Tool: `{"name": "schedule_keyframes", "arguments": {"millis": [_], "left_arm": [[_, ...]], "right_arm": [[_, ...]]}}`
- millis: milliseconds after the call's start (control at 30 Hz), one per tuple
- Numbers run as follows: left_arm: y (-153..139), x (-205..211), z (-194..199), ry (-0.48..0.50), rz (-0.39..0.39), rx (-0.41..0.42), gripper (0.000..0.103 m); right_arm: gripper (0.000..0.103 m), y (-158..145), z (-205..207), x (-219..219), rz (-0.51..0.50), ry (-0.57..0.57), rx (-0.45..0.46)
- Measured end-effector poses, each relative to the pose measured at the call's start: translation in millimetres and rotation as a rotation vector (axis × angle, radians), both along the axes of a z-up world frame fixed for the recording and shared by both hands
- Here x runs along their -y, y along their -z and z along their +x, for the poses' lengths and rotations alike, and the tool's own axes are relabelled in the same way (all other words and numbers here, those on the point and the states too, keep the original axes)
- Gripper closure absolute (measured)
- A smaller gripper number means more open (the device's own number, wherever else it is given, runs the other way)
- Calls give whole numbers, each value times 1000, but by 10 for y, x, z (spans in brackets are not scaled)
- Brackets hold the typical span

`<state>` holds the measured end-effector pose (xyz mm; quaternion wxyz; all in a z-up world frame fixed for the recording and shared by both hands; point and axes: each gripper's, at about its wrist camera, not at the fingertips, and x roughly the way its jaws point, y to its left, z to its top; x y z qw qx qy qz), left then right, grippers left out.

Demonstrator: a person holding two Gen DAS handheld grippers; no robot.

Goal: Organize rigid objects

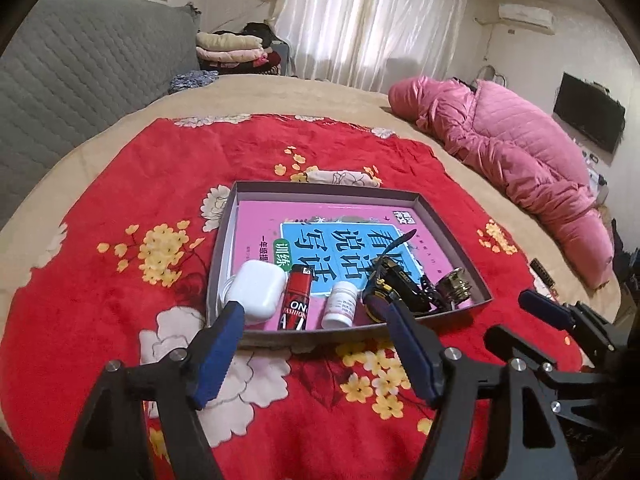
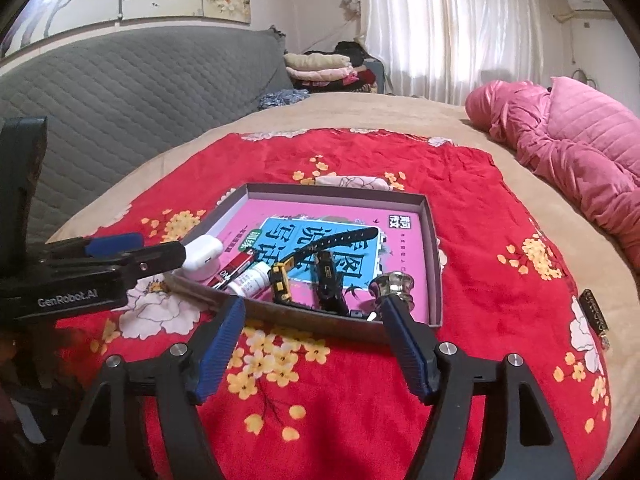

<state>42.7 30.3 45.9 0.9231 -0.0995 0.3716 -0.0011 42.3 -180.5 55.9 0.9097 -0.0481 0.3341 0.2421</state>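
A shallow grey box (image 1: 224, 240) (image 2: 434, 240) lies on the red floral blanket (image 1: 120, 200). In it are a pink and blue book (image 1: 340, 236) (image 2: 352, 216), a white earbud case (image 1: 256, 288) (image 2: 202, 258), a red lighter (image 1: 296, 298) (image 2: 236, 266), a small white bottle (image 1: 340, 304) (image 2: 250, 280), a black and yellow watch (image 1: 394, 280) (image 2: 316, 256) and a metal knob (image 1: 456, 284) (image 2: 394, 284). My left gripper (image 1: 312, 320) (image 2: 160, 252) is open and empty before the box's near edge. My right gripper (image 2: 312, 312) is open and empty, at the box's near right corner.
The blanket lies on a beige bed. A pink quilted jacket (image 1: 520, 152) (image 2: 568, 152) lies at the far right. A grey padded headboard (image 1: 80, 68) is at the left, with folded clothes (image 1: 236, 50) behind. A dark label tag (image 2: 596, 312) lies at the blanket's right edge.
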Motion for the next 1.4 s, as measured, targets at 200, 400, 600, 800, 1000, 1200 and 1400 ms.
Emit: {"name": "schedule_keyframes", "arguments": {"millis": [200,400,600,800,1000,1200,1400], "left_arm": [[-9,34,-169,-38,31,-15,30],[29,127,-283,-57,80,-52,30],[71,190,-363,-60,76,-85,30],[83,241,-444,-61,88,-101,30],[133,253,-479,-71,68,-135,30],[127,285,-501,-52,46,-114,30],[145,298,-491,-53,56,-115,30]], "right_arm": [[28,-1,-107,67,0,40,-10],[27,54,-226,92,-37,99,-19],[27,43,-372,-10,-50,62,-5],[27,12,-488,-78,-97,76,45],[27,4,-513,-40,-89,89,45],[27,71,-485,2,-79,97,27],[27,82,-468,33,-63,108,29]]}}
